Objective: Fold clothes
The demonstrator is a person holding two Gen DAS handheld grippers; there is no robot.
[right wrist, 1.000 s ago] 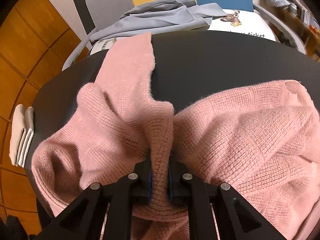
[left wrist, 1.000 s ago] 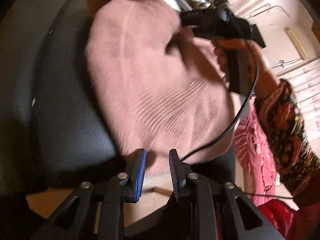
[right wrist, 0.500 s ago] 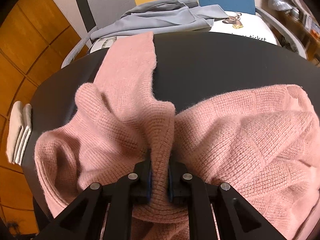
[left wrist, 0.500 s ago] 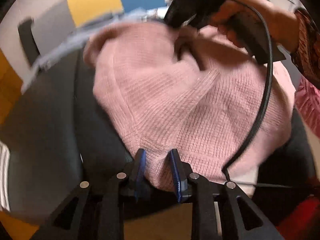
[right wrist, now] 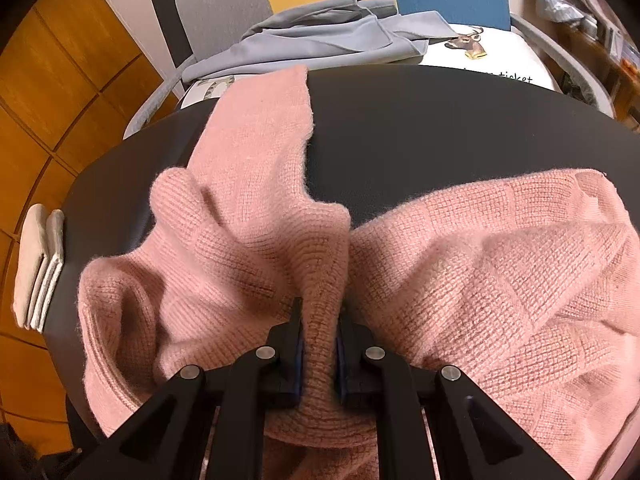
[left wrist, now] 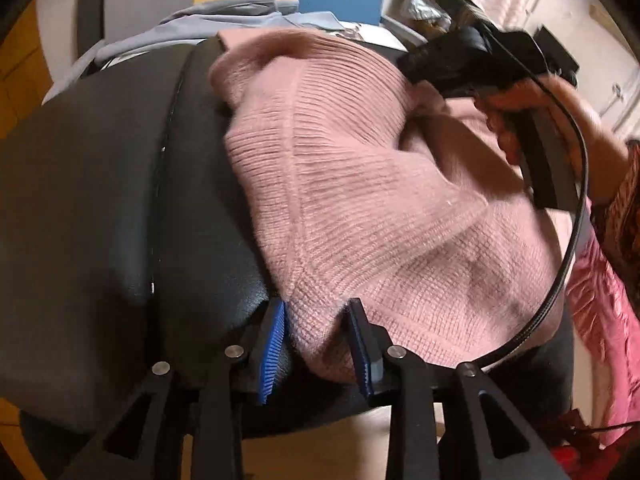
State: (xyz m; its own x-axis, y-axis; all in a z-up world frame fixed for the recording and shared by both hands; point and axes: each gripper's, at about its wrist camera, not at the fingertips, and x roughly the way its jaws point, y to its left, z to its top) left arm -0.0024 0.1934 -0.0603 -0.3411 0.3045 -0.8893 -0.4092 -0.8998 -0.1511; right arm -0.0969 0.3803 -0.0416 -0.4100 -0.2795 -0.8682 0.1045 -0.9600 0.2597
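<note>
Left wrist view: the left gripper (left wrist: 316,336) stands spread around a corner of the pink sweater (left wrist: 380,200), which lies bunched on the black desk (left wrist: 100,200); bare surface remains to its left. Right wrist view: the right gripper (right wrist: 319,344) pinches a ridge of sweater. One sleeve (right wrist: 260,128) trails toward the far edge. Folding appears unfinished; grey clothes (right wrist: 332,40) lie beyond.

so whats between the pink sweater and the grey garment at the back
In the right wrist view, a bare stretch of black tabletop separates the pink sweater from the grey garment; only the sweater's sleeve crosses it.
</note>
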